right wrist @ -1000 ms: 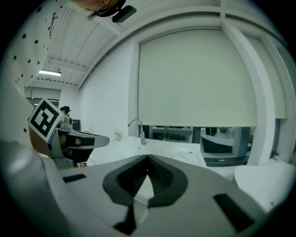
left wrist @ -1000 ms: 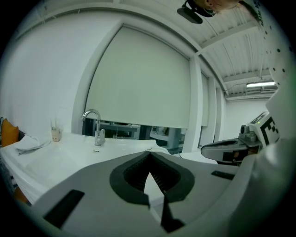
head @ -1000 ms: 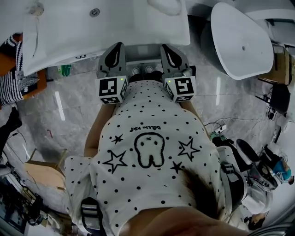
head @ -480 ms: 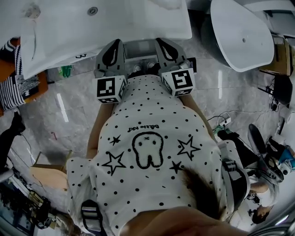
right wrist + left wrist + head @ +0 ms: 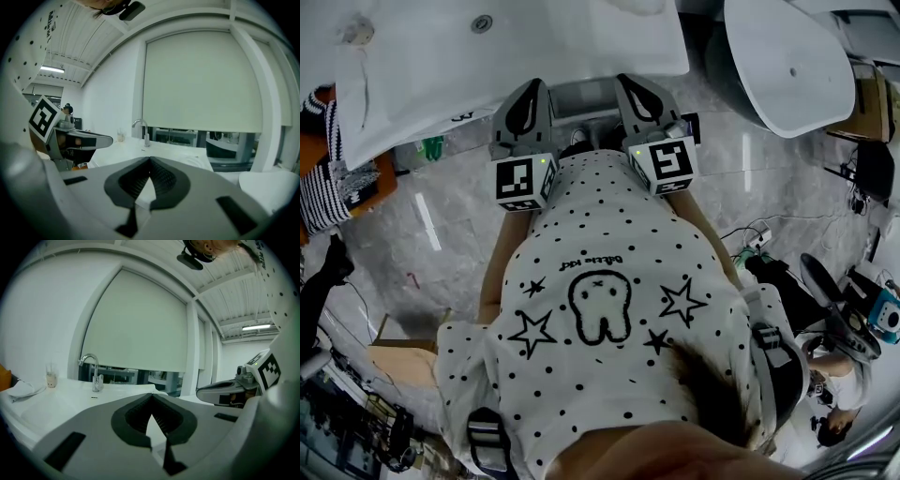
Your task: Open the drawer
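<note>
Glossy grey marble-look floor [image 5: 431, 216] lies open at left; cables [image 5: 750, 242] clutter the right. Soft polka-dot shirt [image 5: 600, 309] fills the near view. Left gripper [image 5: 534, 89] and right gripper [image 5: 628, 84], matte grey plastic, both have their jaws pressed together with nothing between. They reach side by side to the straight edge of the smooth white countertop [image 5: 487, 56]. Grey drawer [image 5: 583, 97] sits between them under that edge; contact unclear. Beyond: curved chrome faucet [image 5: 91, 369], flat pale roller blind [image 5: 140, 319].
</note>
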`<action>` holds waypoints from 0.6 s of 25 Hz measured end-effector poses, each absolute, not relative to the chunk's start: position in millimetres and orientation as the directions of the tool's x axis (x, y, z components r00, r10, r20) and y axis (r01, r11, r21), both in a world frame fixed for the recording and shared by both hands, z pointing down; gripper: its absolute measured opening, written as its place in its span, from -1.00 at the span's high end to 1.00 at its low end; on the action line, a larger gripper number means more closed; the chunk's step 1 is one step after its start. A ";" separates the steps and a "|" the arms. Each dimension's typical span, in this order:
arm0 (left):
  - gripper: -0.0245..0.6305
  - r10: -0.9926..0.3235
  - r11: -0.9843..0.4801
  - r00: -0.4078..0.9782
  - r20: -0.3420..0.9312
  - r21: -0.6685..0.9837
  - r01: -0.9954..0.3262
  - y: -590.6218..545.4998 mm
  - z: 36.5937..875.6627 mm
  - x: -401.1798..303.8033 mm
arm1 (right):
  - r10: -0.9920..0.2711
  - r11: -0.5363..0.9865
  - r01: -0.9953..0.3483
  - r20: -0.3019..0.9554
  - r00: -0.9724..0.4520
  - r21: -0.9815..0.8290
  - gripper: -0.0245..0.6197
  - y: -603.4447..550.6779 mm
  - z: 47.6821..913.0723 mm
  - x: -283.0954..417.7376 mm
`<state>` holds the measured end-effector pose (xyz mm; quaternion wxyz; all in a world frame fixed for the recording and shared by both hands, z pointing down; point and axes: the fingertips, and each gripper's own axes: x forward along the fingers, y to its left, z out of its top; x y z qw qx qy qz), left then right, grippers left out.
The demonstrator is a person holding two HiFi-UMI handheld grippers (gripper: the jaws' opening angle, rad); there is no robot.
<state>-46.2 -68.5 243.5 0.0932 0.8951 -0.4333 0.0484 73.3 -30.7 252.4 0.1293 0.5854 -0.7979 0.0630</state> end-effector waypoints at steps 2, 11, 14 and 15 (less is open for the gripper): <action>0.91 -0.766 -0.608 0.621 0.168 0.127 -0.784 -69.4 243.2 -44.7 | -0.918 0.306 -0.951 0.280 -0.281 0.051 0.88 -31.5 251.7 74.8; 0.91 -0.765 -0.603 0.618 0.178 0.136 -0.786 -73.3 244.8 -42.2 | -0.912 0.314 -0.948 0.296 -0.285 0.052 0.88 -35.2 254.8 77.1; 0.91 -0.766 -0.604 0.618 0.178 0.132 -0.786 -75.2 246.2 -41.6 | -0.914 0.312 -0.949 0.289 -0.285 0.049 0.88 -37.9 256.4 78.1; 0.91 -0.768 -0.602 0.616 0.176 0.131 -0.788 -75.6 245.8 -41.5 | -0.915 0.311 -0.949 0.287 -0.285 0.048 0.88 -38.3 256.1 78.9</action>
